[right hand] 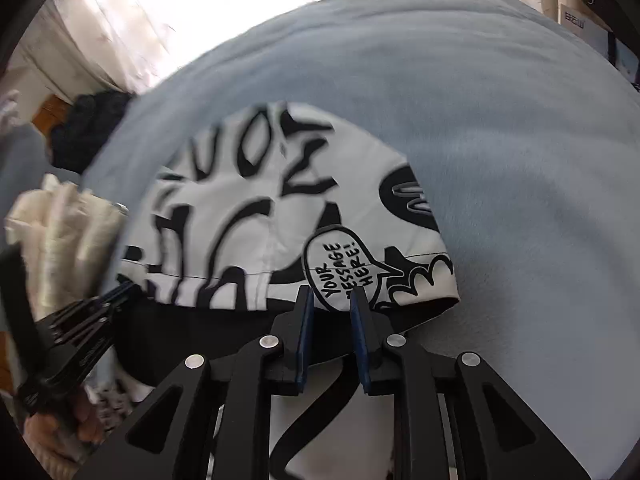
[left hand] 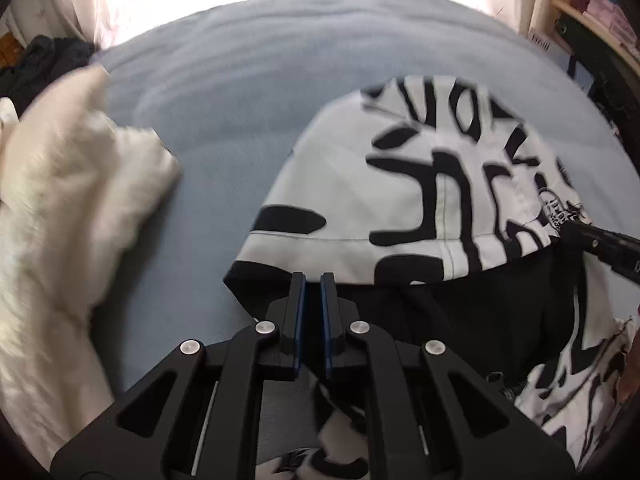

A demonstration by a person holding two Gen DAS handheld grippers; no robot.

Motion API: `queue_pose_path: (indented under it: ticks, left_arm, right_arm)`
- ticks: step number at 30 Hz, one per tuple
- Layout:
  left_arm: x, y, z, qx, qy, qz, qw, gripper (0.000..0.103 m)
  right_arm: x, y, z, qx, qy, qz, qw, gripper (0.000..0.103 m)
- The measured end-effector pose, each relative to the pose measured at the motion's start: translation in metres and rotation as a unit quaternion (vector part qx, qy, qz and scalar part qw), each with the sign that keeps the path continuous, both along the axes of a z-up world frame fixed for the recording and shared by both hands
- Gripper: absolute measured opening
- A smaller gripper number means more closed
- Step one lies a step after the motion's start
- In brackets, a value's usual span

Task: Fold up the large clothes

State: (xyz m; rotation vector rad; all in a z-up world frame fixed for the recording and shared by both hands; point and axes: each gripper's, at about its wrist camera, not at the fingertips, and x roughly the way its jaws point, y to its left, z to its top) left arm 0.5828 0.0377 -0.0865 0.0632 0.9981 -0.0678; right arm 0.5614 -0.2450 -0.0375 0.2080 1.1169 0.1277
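A black-and-white graffiti-print garment lies on the blue-grey bed, with its black inside showing along the near edge. My left gripper is nearly closed on the garment's near edge. My right gripper holds the same garment at the edge by a speech-bubble print, with cloth between its narrowly parted jaws. The right gripper also shows at the right in the left wrist view. The left gripper shows at the lower left in the right wrist view.
A cream fluffy garment lies on the left of the bed, also seen in the right wrist view. Dark clothes are piled at the far left. Bright curtains hang behind the bed. Shelves stand at the far right.
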Motion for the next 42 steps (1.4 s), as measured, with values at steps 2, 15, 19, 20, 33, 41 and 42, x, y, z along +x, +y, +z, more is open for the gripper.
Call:
queue_pose_path:
  ticks: [2, 15, 19, 20, 33, 41, 42]
  left_arm:
    - [0.001, 0.01, 0.016, -0.01, -0.02, -0.002, 0.9997, 0.005]
    - [0.042, 0.04, -0.016, -0.07, 0.037, 0.02, 0.9967, 0.042]
    - [0.05, 0.047, -0.026, -0.102, 0.035, 0.029, 0.9938, 0.047]
    - [0.053, 0.048, -0.028, -0.111, 0.034, 0.032, 0.9928, 0.049]
    - [0.027, 0.014, 0.001, -0.108, -0.065, 0.017, 0.9919, 0.0]
    - [-0.065, 0.029, 0.055, -0.139, -0.14, -0.039, 0.9795, 0.0]
    - [-0.075, 0.031, 0.058, -0.141, -0.145, -0.04, 0.9785, 0.0]
  right_arm:
    - [-0.001, -0.01, 0.017, -0.003, -0.023, -0.01, 1.0, 0.051]
    - [0.043, -0.048, -0.022, 0.022, 0.007, -0.082, 0.996, 0.084]
    - [0.054, -0.045, -0.037, 0.019, 0.008, -0.083, 0.996, 0.079]
    - [0.055, -0.043, -0.039, 0.021, 0.006, -0.08, 0.997, 0.073]
    - [0.026, 0.015, -0.009, -0.056, -0.067, 0.008, 0.996, 0.009]
    - [-0.091, 0.033, 0.075, -0.084, -0.205, 0.071, 0.973, 0.008]
    - [-0.118, 0.037, 0.086, -0.089, -0.232, 0.083, 0.965, 0.008]
